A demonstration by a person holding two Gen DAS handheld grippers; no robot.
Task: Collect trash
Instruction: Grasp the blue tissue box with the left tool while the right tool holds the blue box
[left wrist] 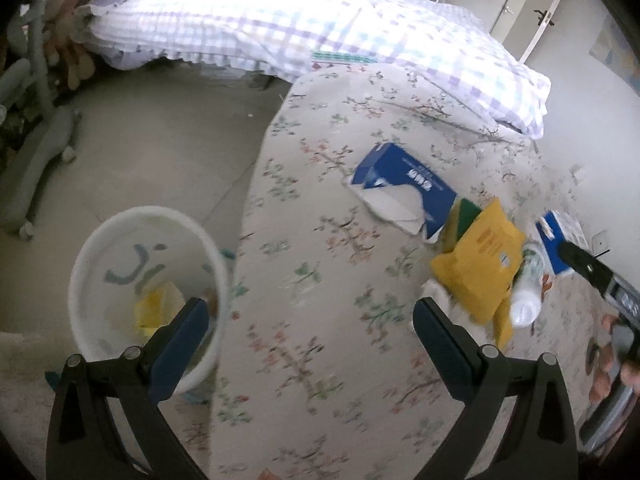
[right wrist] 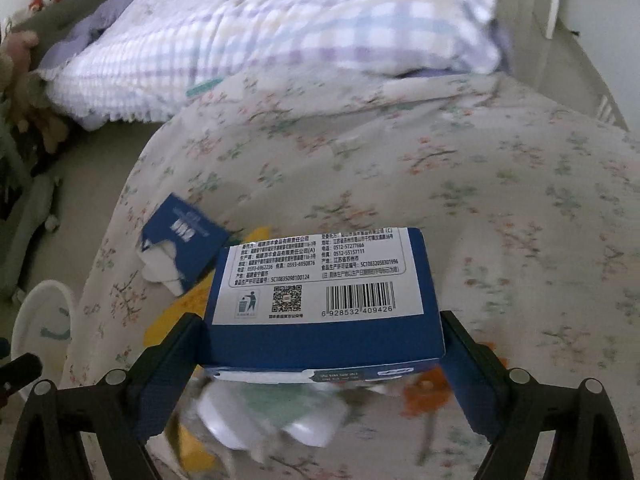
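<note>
Blue carton [right wrist: 320, 300]: your right gripper [right wrist: 320, 344] jaws are pinching it; left gripper [left wrist: 312, 320] spread, empty; bin [left wrist: 148, 292] holding one wrapper, pile [left wrist: 480, 264] remaining

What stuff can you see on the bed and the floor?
blue box: one, blue with a white label, between the right tool's fingers
tissue pack: one, blue, torn open, on the bedspread
yellow packet: one, yellow, beside the tissue pack
plastic bottle: one, clear with white, lying by the yellow packet
bin: one, white, on the floor beside the bed, yellow wrapper inside
pillow: one, checked purple and white, at the far end
bedspread: one, floral
left tool: open, empty
right tool: around the blue box
</note>
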